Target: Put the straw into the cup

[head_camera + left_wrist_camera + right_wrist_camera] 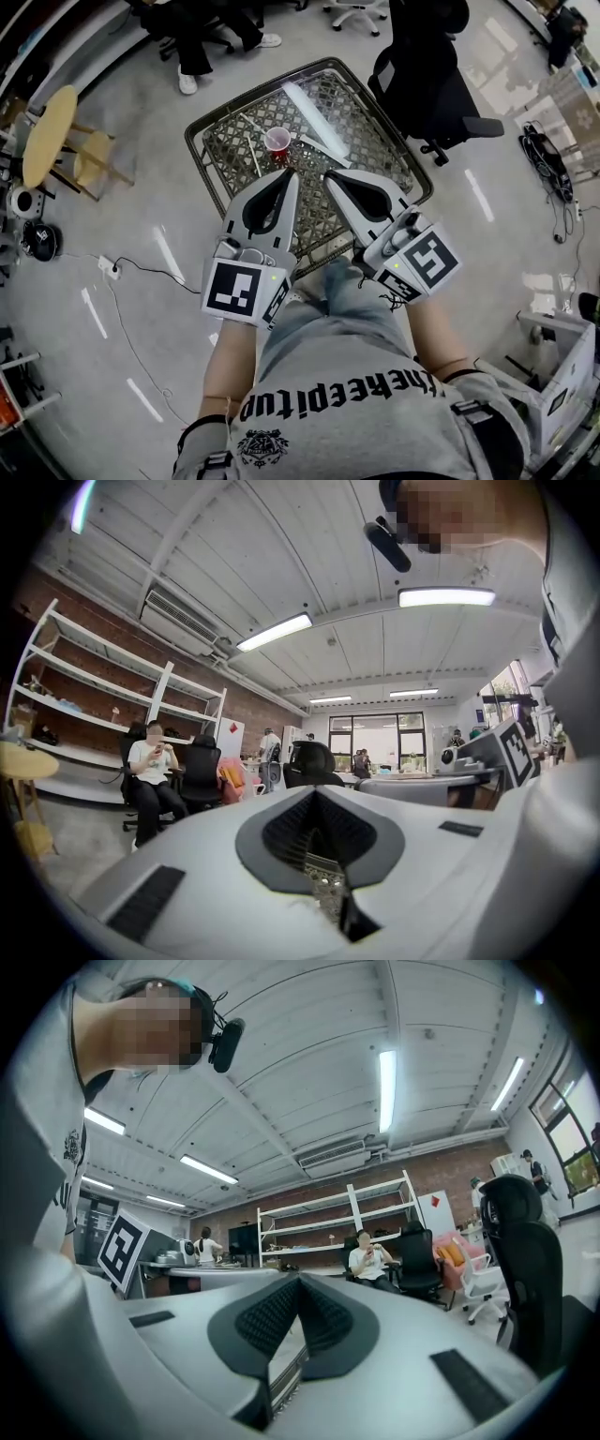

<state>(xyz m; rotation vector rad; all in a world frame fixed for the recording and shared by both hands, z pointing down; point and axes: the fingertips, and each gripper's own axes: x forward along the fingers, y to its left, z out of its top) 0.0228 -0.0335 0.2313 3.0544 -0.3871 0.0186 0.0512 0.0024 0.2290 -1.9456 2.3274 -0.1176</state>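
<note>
A small pink cup (277,141) stands upright on a square glass-topped table (208,142). Thin white straws lie flat on the glass: one (253,157) left of the cup, one (323,146) to its right, a third (255,125) behind it. My left gripper (286,174) and right gripper (330,175) hover side by side over the table's near half, short of the cup, both shut with nothing in them. In the gripper views the left gripper (317,795) and right gripper (298,1282) have their jaws together and look level across the room, with no cup or straw visible.
A black office chair (427,84) stands right of the table. A round wooden table (47,131) with stools is at the far left, and a power strip with cable (112,269) lies on the floor. A seated person (192,37) is beyond. White boxes (562,370) are at right.
</note>
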